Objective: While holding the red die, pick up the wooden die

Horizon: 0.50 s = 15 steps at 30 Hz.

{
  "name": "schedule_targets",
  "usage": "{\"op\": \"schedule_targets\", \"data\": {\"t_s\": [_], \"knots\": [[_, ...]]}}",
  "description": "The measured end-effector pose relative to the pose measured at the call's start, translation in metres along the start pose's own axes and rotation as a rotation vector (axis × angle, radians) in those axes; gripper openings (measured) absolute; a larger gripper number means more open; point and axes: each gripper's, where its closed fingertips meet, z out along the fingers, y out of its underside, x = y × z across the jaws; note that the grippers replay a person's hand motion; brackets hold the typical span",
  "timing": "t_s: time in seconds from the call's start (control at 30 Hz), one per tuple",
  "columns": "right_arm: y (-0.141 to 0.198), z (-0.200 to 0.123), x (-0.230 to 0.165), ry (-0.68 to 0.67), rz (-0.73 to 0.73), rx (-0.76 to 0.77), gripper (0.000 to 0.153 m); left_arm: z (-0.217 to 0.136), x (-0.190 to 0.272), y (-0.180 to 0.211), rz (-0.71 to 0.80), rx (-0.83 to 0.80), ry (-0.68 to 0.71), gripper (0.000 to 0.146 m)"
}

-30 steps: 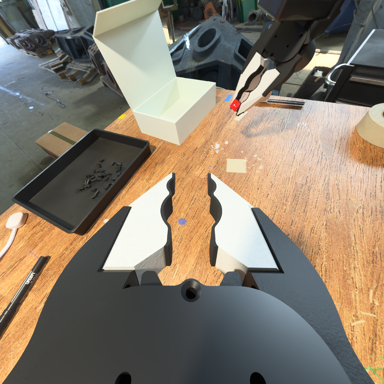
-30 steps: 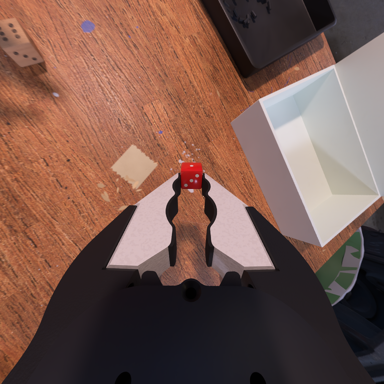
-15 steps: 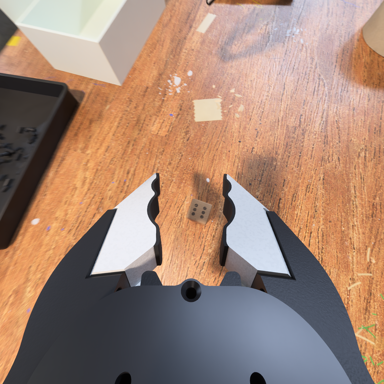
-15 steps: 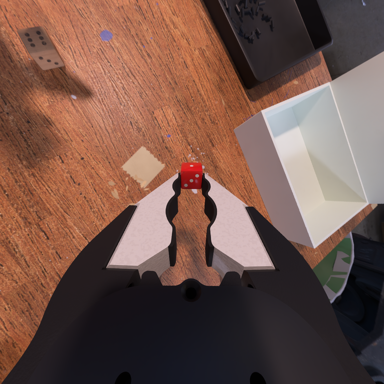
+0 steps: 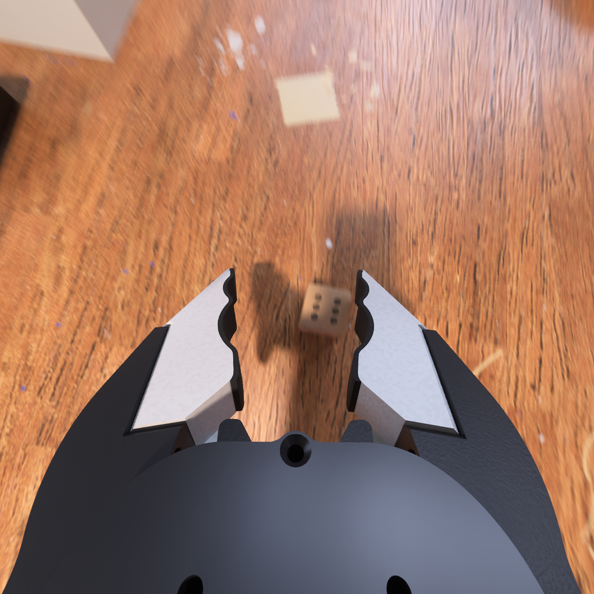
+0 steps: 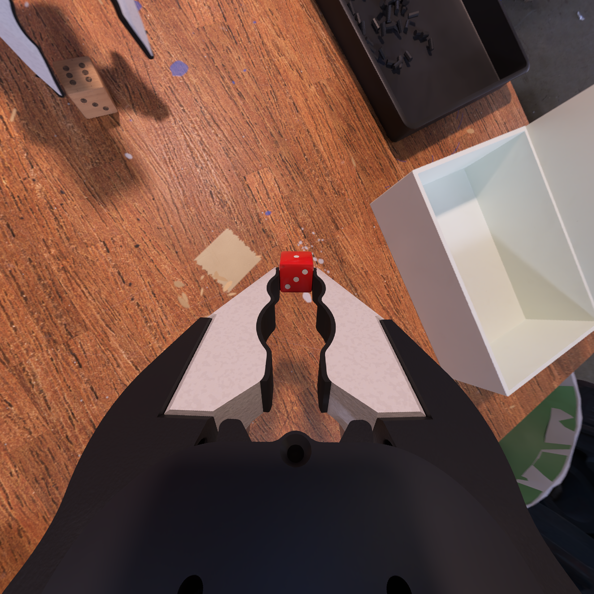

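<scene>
The left wrist view was motion-blurred, so the table (image 5: 450,160) grain and the pips of the wooden die (image 5: 324,310) were soft; the white box (image 5: 64,25) and black tray (image 5: 6,122) were cut off at its upper left edge. The left gripper (image 5: 295,273) had its jaws wide apart, with the wooden die resting on the table between the fingers, nearer the right-hand one; contact could not be determined. The right wrist view was sharp and showed what the other did not: the right gripper (image 6: 295,270) clamped on the red die (image 6: 296,271) at its fingertips, above the table (image 6: 160,225), the open box (image 6: 501,257) interior, and the tray (image 6: 418,80) holding many small dark pieces, too many to count. It also showed the wooden die (image 6: 85,86) at upper left, flanked by two left fingers (image 6: 22,41) cut off by the frame. Two dice, two grippers, one box, one tray and one tape patch (image 6: 228,258) were visible.
</scene>
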Motion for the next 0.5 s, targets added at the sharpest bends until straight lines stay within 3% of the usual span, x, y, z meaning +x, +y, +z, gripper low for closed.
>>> {"op": "schedule_targets", "data": {"t_s": [0.1,0.23,0.5], "knots": [[0.006,0.004,0.003,-0.021,0.028,0.021,0.019,-0.008,0.001,0.023,0.004,-0.128,0.046,0.077],[0.014,0.008,0.010,-0.037,0.060,0.028,0.019,-0.012,0.006,0.020,-0.006,-0.079,0.092,0.078],[0.032,0.011,0.022,-0.034,0.133,0.015,0.019,-0.008,0.005,0.026,0.070,-0.131,0.049,0.075]]}}
